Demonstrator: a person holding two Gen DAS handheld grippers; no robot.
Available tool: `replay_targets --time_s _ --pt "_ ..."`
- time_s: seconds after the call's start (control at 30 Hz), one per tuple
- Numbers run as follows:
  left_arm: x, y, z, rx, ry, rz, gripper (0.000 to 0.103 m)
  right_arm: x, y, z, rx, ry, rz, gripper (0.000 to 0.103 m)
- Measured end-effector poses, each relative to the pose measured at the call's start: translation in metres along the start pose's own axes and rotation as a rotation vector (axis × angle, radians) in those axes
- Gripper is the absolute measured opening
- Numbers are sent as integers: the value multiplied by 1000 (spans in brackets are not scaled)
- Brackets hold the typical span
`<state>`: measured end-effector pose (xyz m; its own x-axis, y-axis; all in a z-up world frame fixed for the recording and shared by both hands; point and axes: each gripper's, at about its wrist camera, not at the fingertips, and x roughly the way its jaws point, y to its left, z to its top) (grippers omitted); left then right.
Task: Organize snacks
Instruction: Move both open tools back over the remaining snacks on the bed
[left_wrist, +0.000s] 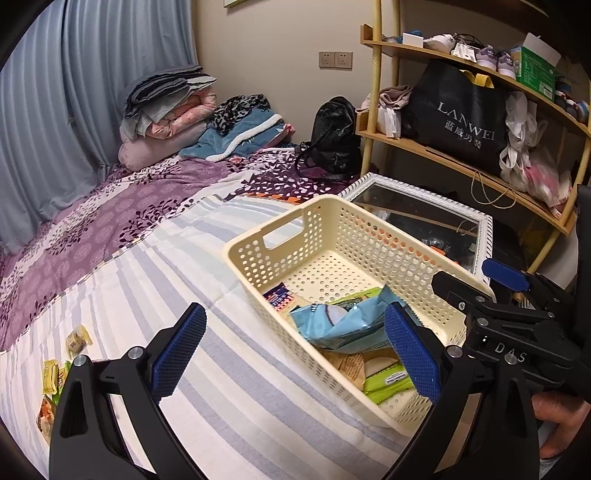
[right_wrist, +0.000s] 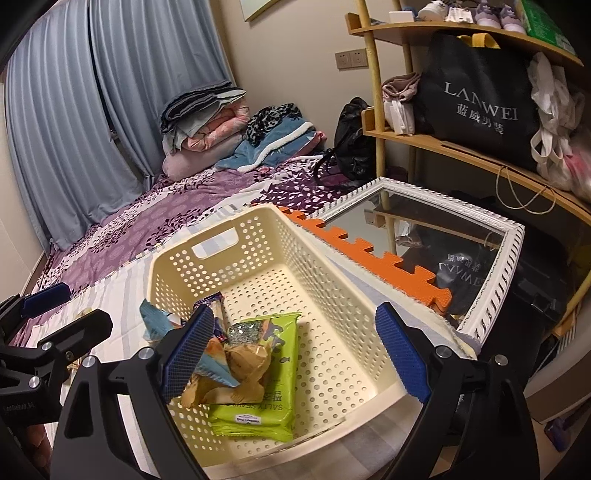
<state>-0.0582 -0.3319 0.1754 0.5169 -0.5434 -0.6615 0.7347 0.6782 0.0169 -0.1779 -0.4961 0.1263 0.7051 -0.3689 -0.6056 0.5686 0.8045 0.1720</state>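
Note:
A cream perforated basket (left_wrist: 258, 266) (right_wrist: 177, 269) stands on the striped sheet of a bed. At its near end lie a light blue packet (left_wrist: 343, 325) (right_wrist: 155, 317), a green packet (left_wrist: 388, 384) (right_wrist: 266, 406) and a crumpled brown packet (right_wrist: 243, 362). My left gripper (left_wrist: 295, 347) (right_wrist: 66, 310) is open and straddles the basket's left wall, holding nothing. My right gripper (right_wrist: 295, 350) (left_wrist: 480, 280) hangs open over the basket's near end with no packet pressed between its pads. Three small loose snacks (left_wrist: 77, 339) (left_wrist: 51, 376) (left_wrist: 46, 413) lie on the sheet to the left.
A white-framed mirror (left_wrist: 487, 236) (right_wrist: 491, 295) lies flat right of the basket, beside an orange foam mat (right_wrist: 369, 254). Behind it stands a wooden shelf (left_wrist: 443, 162) with a black bag. Folded blankets (left_wrist: 173, 103) and a black backpack (left_wrist: 332, 133) sit at the bed's far end.

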Motion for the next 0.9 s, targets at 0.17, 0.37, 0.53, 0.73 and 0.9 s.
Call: replay_targets --time_s 0.17,0.37,0.53,0.73,0.9 --pt "-3 15 -5 -30 8 16 98 2 13 -2 -16 9 21 88" --pt "-9 31 -11 -63 7 38 98 4 31 -4 -49 16 48 88" --pt "-14 42 -15 -78 3 51 98 4 45 -5 -71 19 67 88" --pt "-19 58 -22 -105 5 75 98 6 65 -7 -98 29 97 88" --pt "-25 77 -30 -143 6 103 98 8 86 -6 -126 31 131 88"
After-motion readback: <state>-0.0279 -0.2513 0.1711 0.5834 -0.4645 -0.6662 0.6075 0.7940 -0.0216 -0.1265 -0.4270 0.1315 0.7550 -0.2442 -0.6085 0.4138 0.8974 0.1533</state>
